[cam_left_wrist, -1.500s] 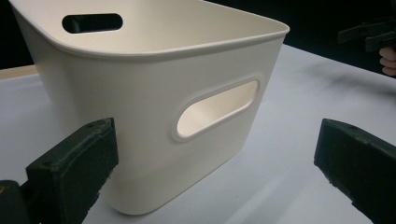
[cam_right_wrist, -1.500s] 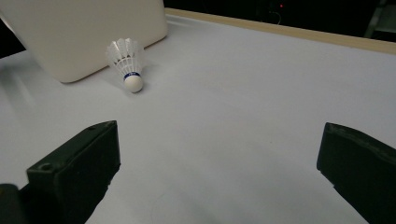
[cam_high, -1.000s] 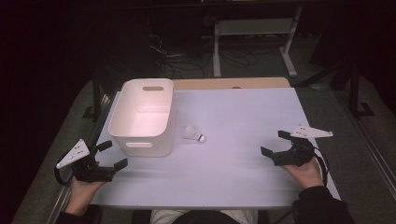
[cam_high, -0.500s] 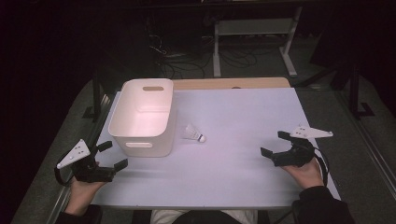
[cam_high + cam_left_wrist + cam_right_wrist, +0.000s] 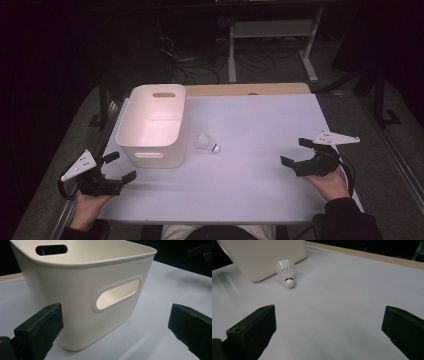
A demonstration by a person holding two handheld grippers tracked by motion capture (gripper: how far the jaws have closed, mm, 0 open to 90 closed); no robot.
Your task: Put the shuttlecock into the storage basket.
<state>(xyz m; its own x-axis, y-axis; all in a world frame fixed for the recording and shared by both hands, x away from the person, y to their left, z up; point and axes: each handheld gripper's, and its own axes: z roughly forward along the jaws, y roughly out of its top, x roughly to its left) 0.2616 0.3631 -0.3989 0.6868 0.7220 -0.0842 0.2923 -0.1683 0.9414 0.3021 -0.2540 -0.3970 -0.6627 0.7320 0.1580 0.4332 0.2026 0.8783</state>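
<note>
Fingers first: I find both pairs spread wide and holding nothing, the black pads (image 5: 253, 331) of the right gripper (image 5: 304, 156) standing well apart in the right gripper view, and those of the left gripper (image 5: 117, 167) likewise in the left gripper view. My landmark is the white plastic storage bin (image 5: 152, 125) with oval handle cut-outs, which stands upright on the pale lavender table mat (image 5: 260, 125). The white feathered shuttlecock with its blue band and cork tip (image 5: 206, 143) lies on its side just beside the bin's right wall, apart from it as far as I can judge, cork pointing away from the bin. The left gripper rests near the bin's front left corner, looking straight at its handle slot. The right gripper sits well apart from the bin, out to its right, aimed at the shuttlecock. I judge the work to be at its opening step: nothing grasped, the approach not yet begun. The next move, in my estimate, calls for carrying the right gripper toward the bin, straddling the shuttlecock near its cork, and closing gently, since the feathers would crush under a firm pinch.
</note>
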